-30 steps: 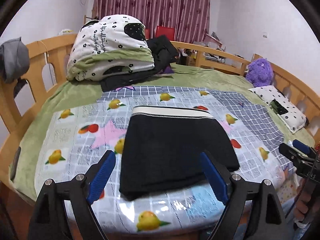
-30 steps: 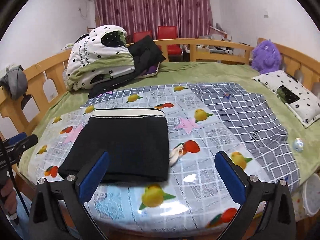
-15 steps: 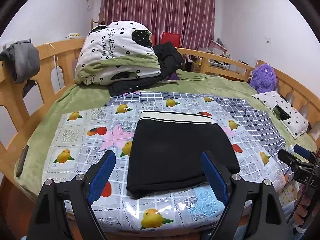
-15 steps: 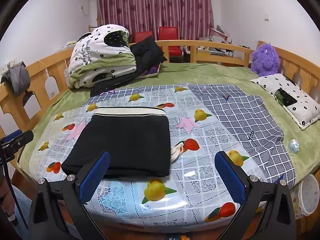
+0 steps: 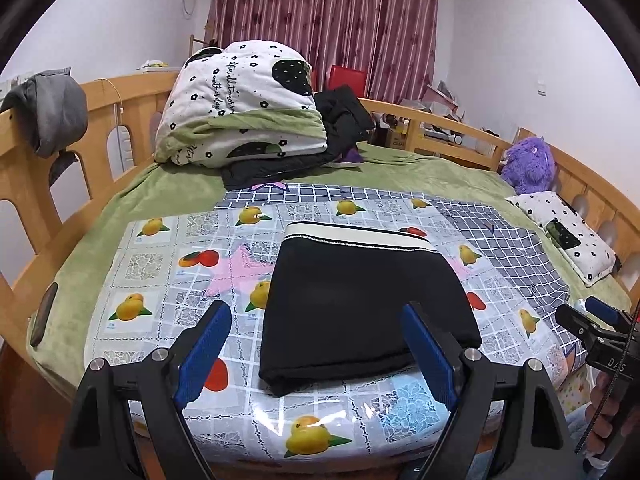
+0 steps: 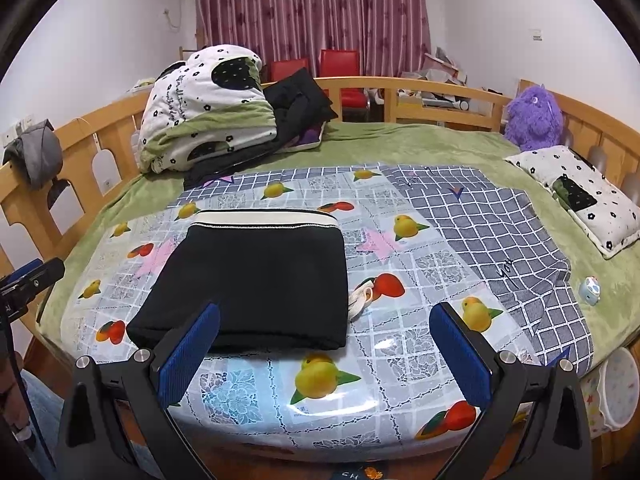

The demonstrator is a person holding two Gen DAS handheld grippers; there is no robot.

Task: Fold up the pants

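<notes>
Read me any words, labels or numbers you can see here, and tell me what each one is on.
"DAS": on the right gripper body, partly cut off.
Cursive black script on the white flowered quilt: too distorted to read.
Small writing on the grey checked cloth: unreadable.
Nothing else legible.

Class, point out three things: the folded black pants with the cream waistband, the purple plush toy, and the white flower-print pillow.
Folded black pants with cream waistband (image 5: 360,300): left wrist view, black top panel.
Purple plush toy (image 6: 534,118): right wrist view, furry body.
White flower-print pillow (image 6: 592,204): right wrist view, top face.
</notes>
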